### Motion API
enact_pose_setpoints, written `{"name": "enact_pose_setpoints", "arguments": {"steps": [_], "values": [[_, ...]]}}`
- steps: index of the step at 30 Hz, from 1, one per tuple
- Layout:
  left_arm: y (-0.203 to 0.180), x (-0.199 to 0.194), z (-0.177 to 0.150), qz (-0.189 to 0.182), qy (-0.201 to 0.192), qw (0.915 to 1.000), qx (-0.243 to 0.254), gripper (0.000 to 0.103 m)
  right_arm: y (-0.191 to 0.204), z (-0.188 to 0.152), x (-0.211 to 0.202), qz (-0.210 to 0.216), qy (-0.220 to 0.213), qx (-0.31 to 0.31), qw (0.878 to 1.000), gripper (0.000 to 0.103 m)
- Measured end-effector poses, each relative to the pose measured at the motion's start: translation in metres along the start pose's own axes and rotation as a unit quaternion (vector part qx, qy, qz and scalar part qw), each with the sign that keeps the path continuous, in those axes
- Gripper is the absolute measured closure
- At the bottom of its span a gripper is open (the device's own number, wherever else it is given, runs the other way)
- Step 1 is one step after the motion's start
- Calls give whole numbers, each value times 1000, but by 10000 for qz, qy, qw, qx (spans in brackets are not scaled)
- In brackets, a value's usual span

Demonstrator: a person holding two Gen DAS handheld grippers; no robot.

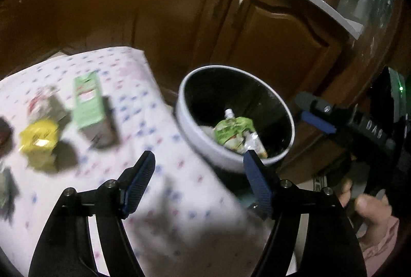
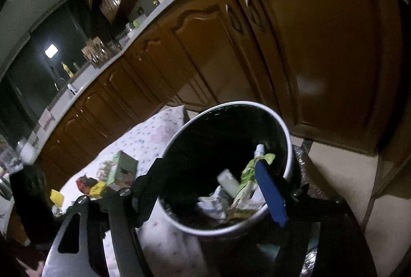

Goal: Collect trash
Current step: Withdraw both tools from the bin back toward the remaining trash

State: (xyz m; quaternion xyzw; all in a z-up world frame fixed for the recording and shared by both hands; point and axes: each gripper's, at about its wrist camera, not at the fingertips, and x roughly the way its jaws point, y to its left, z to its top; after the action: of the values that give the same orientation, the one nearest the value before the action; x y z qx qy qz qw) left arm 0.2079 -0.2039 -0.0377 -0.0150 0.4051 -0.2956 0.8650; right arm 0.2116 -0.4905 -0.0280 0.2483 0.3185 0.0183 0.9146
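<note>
A white-rimmed bin (image 1: pixel 197 148) with a black liner stands beside the table and holds a green spouted pouch (image 1: pixel 231 132). My left gripper (image 1: pixel 199 153) is open and empty over the table's edge, just left of the bin. On the flowered cloth (image 1: pixel 159 194) lie a green carton (image 1: pixel 90 107), a yellow packet (image 1: pixel 38 143) and a red-and-white wrapper (image 1: pixel 42 102). My right gripper (image 2: pixel 208 164) is open above the bin (image 2: pixel 289 148), nothing between its fingers. Below it are the pouch (image 2: pixel 250 171), a blurred white piece (image 2: pixel 228 182) and crumpled paper (image 2: pixel 213 202).
Brown cabinet doors (image 1: pixel 277 46) under a pale counter run close behind the bin. A hand (image 1: pixel 370 202) with a pink sleeve grips the right tool. Tiled floor (image 2: pixel 341 174) shows to the bin's right. The carton (image 2: pixel 123 166) and packets (image 2: pixel 97 188) also show on the table.
</note>
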Motion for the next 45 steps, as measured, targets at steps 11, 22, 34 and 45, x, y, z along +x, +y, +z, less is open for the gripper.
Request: {"name": "enact_pose_setpoints", "arguments": {"steps": [11, 22, 34, 45], "values": [[52, -59, -40, 553, -382, 9971, -342, 30, 44, -38, -20, 333, -66, -116, 9994, 19], [104, -93, -61, 984, -519, 9907, -779, 30, 92, -68, 0, 623, 373, -459, 9963, 18], [124, -95, -48, 1090, -475, 9897, -800, 28, 128, -74, 40, 716, 816, -790, 9909, 18], [137, -51, -13, 1316, -110, 9894, -613, 28, 145, -43, 99, 861, 1142, -855, 9860, 19]]}}
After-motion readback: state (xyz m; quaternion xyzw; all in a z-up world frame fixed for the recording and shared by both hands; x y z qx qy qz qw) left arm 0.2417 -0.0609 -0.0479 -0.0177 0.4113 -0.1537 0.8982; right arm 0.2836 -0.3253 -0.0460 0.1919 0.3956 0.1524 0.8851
